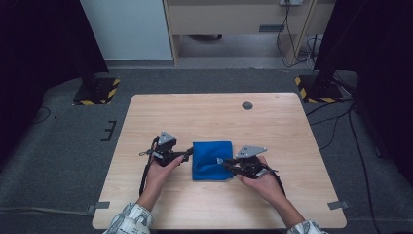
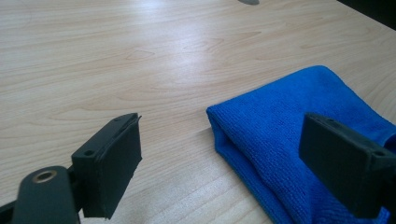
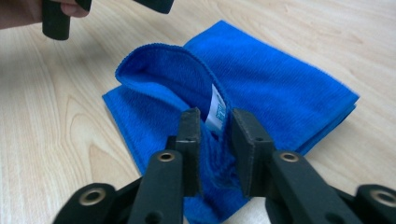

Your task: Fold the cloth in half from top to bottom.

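Note:
A folded blue cloth lies on the wooden table, between my two grippers. My left gripper stands open at the cloth's left edge; in the left gripper view its jaws are wide apart, one over bare wood and one over the cloth. My right gripper reaches in from the cloth's right side. In the right gripper view its jaws stand a little apart around a raised fold of the cloth with a white tag. The pads do not clamp the fold.
A round grey cap sits in the tabletop near the far edge. Dark stands with yellow-black striped feet flank the table's far corners, and cables trail on the floor at the right. Bare wood surrounds the cloth.

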Motion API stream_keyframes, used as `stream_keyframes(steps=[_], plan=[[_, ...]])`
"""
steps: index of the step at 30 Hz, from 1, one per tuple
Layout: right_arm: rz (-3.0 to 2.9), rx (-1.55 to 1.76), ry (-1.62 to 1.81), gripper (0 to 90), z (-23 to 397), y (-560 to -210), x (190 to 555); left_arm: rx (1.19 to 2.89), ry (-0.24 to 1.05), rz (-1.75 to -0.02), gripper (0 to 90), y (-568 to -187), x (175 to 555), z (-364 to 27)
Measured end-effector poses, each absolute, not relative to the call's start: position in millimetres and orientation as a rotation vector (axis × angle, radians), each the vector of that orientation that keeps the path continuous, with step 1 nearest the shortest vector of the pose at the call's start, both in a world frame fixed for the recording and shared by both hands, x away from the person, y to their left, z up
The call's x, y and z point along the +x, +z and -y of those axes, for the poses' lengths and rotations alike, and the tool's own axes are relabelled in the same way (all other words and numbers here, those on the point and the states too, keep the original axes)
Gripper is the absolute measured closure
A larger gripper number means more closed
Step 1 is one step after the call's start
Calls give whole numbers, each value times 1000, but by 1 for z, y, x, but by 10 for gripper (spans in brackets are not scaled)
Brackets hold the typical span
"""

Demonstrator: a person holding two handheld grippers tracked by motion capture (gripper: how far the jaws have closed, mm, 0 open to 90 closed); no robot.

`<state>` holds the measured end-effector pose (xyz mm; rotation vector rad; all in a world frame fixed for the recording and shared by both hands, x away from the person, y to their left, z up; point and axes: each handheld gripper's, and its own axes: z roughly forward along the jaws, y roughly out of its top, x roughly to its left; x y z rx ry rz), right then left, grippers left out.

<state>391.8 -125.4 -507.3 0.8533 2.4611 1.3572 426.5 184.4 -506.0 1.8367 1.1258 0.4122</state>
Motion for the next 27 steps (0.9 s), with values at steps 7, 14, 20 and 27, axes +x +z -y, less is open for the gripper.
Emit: stream_keyframes(steps=[7, 14, 20, 27], plan=[[-2496, 865, 1343, 665, 126, -513, 385, 1871, 417, -1111, 127, -510, 425, -177], [-2478, 888, 1385, 595, 126, -509, 385, 1902, 410, -1071, 119, -513, 421, -163], [-2417, 949, 1413, 577, 125, -502, 394, 1952, 407, -1046, 107, -519, 418, -151], [-2375, 1035, 1372, 564, 118, -506, 409, 2017, 403, -1005, 109, -525, 412, -144]])
